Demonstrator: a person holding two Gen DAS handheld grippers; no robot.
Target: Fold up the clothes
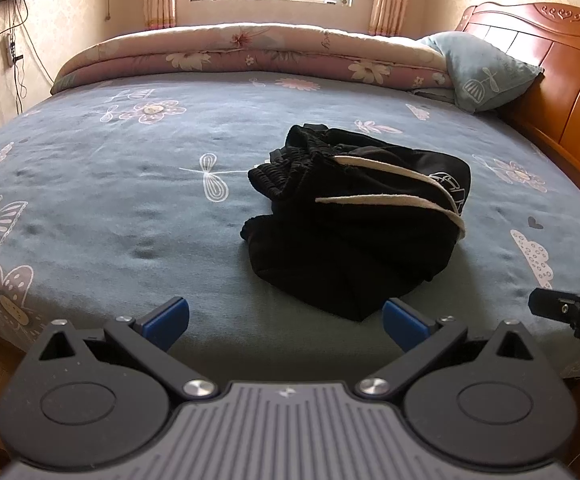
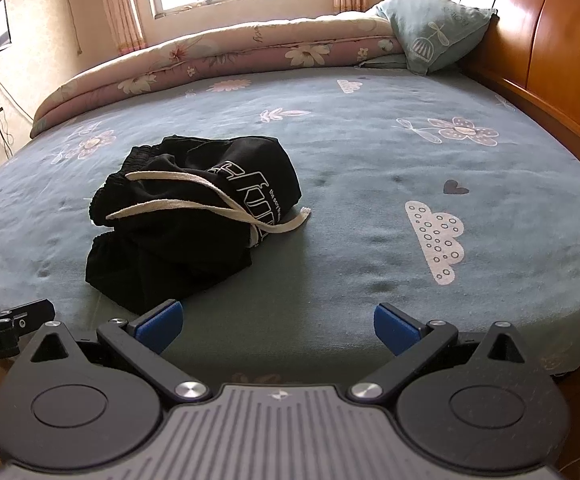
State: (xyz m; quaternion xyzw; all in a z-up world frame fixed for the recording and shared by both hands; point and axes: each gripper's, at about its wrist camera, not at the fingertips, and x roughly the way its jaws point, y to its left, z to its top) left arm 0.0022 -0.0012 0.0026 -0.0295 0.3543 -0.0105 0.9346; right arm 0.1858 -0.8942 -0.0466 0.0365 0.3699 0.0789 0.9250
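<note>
The bed point(image 1: 89, 184), spread with a grey-blue sheet printed with flowers, clouds and a small heart, is filling both views, its wooden headboard point(image 2: 530, 32) running along the right edge. A rolled floral quilt point(image 1: 249, 56) is lying along the far edge of the bed, with a pale blue pillow point(image 2: 434, 36) propped in the far right corner against the headboard. The black garment point(image 1: 350, 240) is sitting crumpled in a heap toward the near edge of the bed, an elastic waistband showing at its far side and a cream drawstring point(image 2: 169, 206) trailing across it onto the sheet. White outlined lettering is showing on the garment, with a line of small print beside it, but neither can be read in full. The left gripper point(image 1: 285, 322) is hovering just before the garment's near corner, jaws spread wide and holding nothing. The right gripper point(image 2: 277, 326) is hanging beside it over bare sheet, jaws likewise released and empty. Partial lettering "oot.AI" is showing on the left gripper's body in the right wrist view.
</note>
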